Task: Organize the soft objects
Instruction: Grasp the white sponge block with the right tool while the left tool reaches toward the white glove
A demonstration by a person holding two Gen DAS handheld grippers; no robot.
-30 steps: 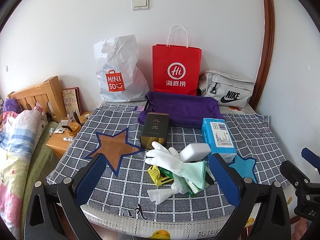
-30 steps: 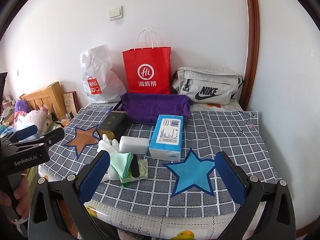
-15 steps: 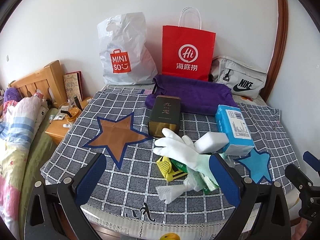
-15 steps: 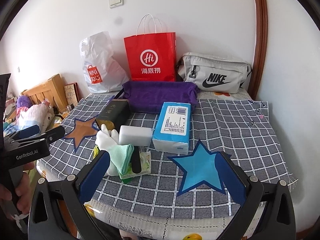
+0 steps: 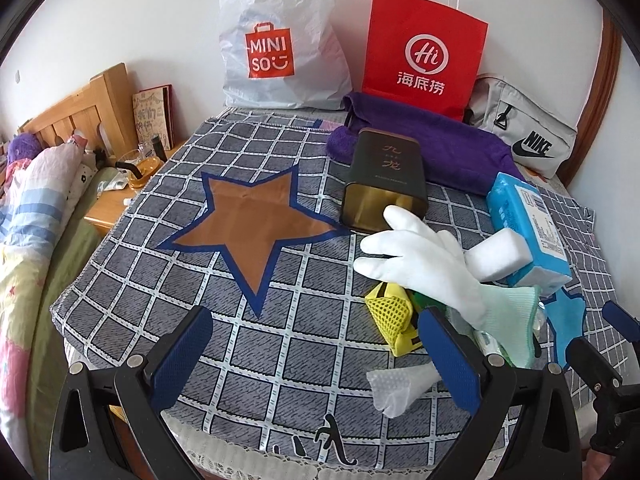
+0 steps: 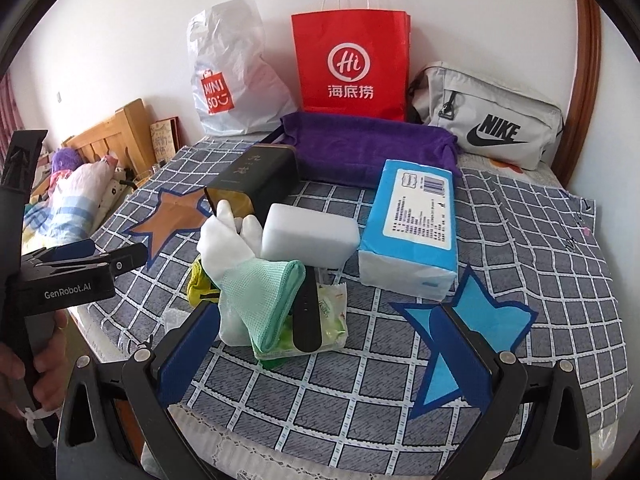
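Observation:
A pile of soft things lies on the checked cloth (image 5: 280, 344): a white glove with a green cuff (image 5: 432, 256) (image 6: 244, 264), a white sponge block (image 5: 498, 254) (image 6: 310, 236), a blue tissue pack (image 5: 528, 224) (image 6: 416, 220), a yellow mesh pouch (image 5: 390, 312), a wet-wipe pack (image 6: 332, 316) and a folded purple towel (image 5: 432, 140) (image 6: 368, 148). My left gripper (image 5: 316, 354) is open and empty, just before the pile's left side. My right gripper (image 6: 324, 354) is open and empty, in front of the glove and wipes.
A dark tin box (image 5: 384, 176) (image 6: 256, 180) lies behind the glove. A white Miniso bag (image 5: 276, 44), a red paper bag (image 5: 424, 52) and a grey Nike bag (image 6: 492, 120) stand along the wall. A brown star (image 5: 256, 220) and blue star (image 6: 468, 328) mark the cloth. A bed (image 5: 32, 208) lies left.
Both grippers have moved forward and lower toward the pile, which now looks larger. Both stay open. Nothing on the cloth has moved.

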